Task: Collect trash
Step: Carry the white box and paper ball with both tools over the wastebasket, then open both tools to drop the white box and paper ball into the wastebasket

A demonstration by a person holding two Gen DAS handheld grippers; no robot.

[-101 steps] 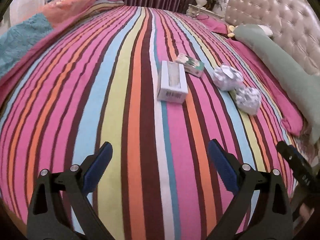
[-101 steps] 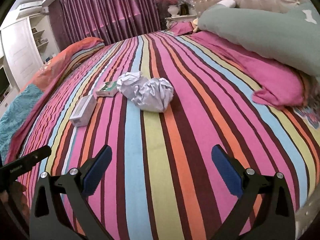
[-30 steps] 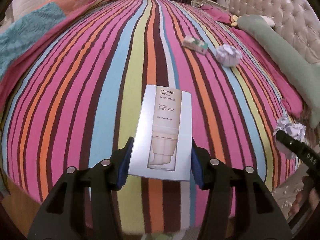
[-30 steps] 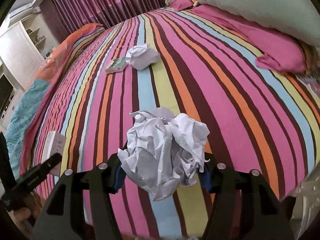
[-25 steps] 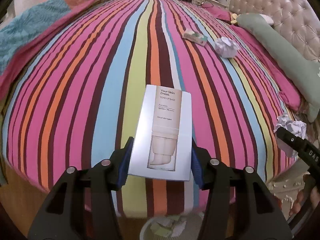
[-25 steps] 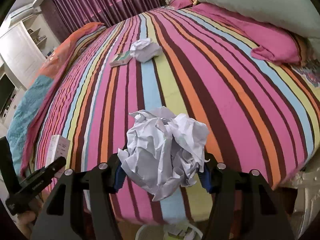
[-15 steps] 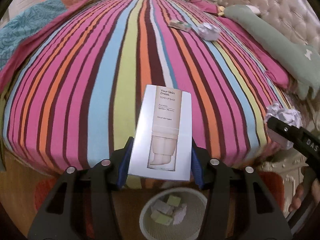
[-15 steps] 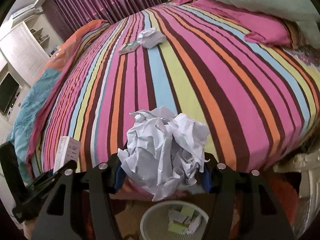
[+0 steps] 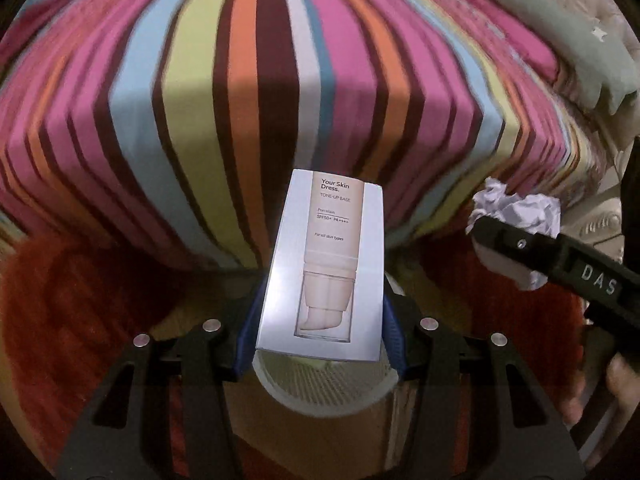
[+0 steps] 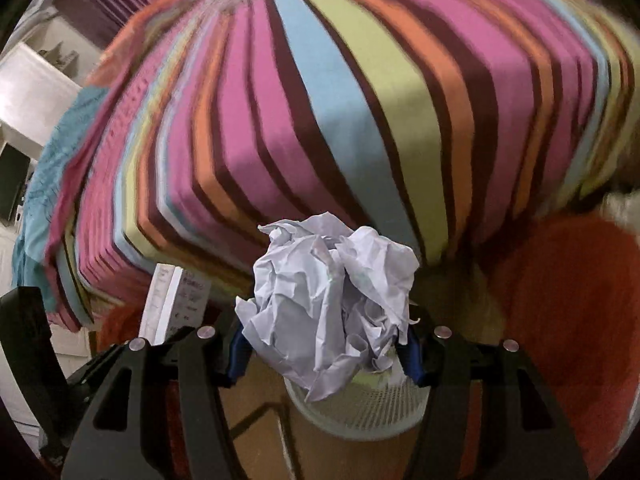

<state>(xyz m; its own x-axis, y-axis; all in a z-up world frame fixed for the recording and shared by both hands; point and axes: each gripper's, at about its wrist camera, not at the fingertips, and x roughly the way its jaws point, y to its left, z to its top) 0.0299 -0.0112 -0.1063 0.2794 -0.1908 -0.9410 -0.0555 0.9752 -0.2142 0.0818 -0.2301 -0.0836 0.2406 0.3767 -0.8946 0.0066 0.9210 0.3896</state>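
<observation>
Both wrist views looked steeply down from close above the wastebasket [image 9: 326, 384] beside the striped bed [image 10: 360, 120], sharing both

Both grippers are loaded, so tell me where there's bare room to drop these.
Free: the white mesh bin, its mouth directly below the box in the left gripper and the crumpled paper in the right gripper. Crowded: between the two grippers.

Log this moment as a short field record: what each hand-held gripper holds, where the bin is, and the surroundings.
left hand-held gripper: shut on white cosmetics box
right hand-held gripper: shut on crumpled paper ball
bin: white mesh wastebasket on the floor, below both held items
surroundings: striped bedspread hanging over the bed edge, red rug
release: not yet done
</observation>
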